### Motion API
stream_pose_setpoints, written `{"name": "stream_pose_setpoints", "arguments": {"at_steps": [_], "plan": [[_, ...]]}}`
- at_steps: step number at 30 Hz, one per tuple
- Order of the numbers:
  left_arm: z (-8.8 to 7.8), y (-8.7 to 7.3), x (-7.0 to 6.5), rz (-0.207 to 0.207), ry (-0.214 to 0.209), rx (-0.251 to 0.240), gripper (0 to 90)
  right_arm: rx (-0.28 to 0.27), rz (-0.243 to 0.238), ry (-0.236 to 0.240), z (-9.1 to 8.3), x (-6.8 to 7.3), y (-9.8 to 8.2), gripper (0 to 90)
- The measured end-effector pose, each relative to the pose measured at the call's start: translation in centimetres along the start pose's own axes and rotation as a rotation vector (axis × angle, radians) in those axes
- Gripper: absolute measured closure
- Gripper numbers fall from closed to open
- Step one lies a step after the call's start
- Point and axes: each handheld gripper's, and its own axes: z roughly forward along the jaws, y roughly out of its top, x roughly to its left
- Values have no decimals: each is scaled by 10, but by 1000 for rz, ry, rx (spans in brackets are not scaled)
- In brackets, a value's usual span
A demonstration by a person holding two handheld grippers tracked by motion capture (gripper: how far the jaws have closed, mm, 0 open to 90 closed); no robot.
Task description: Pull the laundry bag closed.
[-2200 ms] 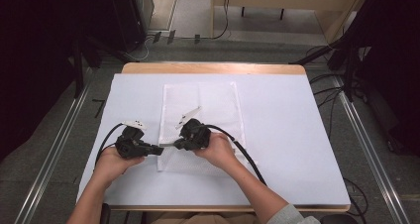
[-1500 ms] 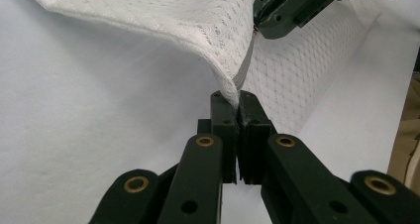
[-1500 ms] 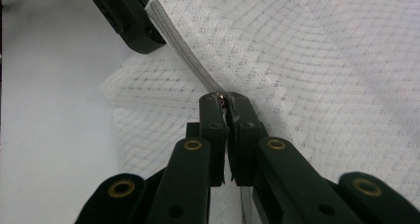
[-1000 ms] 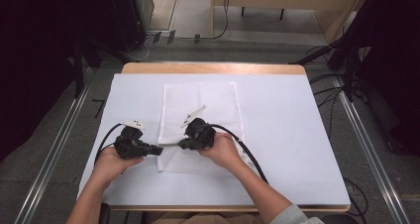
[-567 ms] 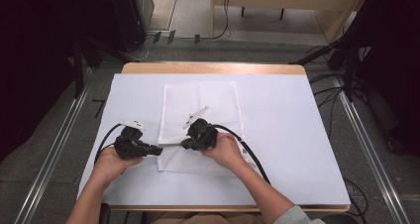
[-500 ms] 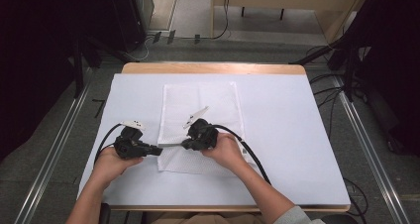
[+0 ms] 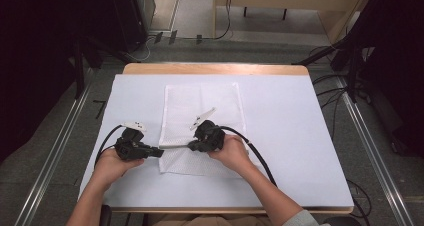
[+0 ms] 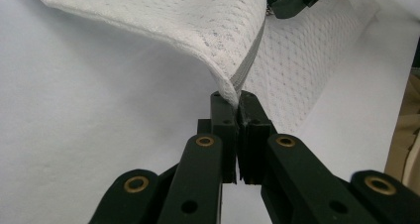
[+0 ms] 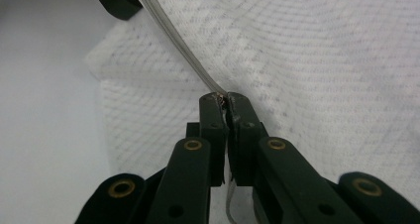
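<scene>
My left tongs (image 8: 236,101) are clamped on the corner of the white mesh bag (image 7: 202,113), at the end of its grey zipper (image 8: 250,60). My right tongs (image 9: 224,101) are closed on the zipper's pull, further along. The bag lies flat in the middle of the white worktop (image 7: 300,136), its long axis running away from me, the zipper stretched taut across its near end between both tongs. Its fabric is a fine, dotted, see-through net.

The mesh bag (image 7: 202,116) lies mid-table (image 7: 300,136). The left gripper (image 7: 159,152) sits at its left edge, the right gripper (image 7: 190,147) just beside, over the bag.
</scene>
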Motion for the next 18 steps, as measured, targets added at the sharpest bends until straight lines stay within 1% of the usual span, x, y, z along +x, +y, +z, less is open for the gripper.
{"name": "stream_pose_setpoints", "arguments": {"at_steps": [1, 2, 7, 8, 10, 11, 12, 16, 17, 18], "plan": [[0, 0, 1, 2, 0, 3, 884, 1, 0, 4, 0, -1, -1, 882], [0, 0, 1, 2, 0, 4, 884, 2, 11, 5, -1, -1, -3, 882], [-1, -1, 2, -3, -9, -1, 885, 4, 15, 3, -3, -2, -5, 882], [0, -1, 1, -3, -6, -4, 885, -5, 17, 9, -4, -3, -6, 883], [0, -1, 1, -7, -10, -3, 884, 0, 18, 6, -6, -3, -6, 882], [0, -1, 1, -8, -15, -1, 885, -7, 23, 13, -7, -4, -7, 882], [0, 0, 2, -4, -16, 4, 885, -7, 29, 12, -8, -4, -8, 882], [0, 0, 3, -10, -18, 3, 885, -7, 21, 16, -10, -3, -9, 882], [0, 0, 3, -10, -16, 3, 885, -6, 16, 9, -11, -4, -10, 882], [0, 0, 3, -8, -17, 3, 885, -3, 26, 8, -12, -4, -11, 882]]}}
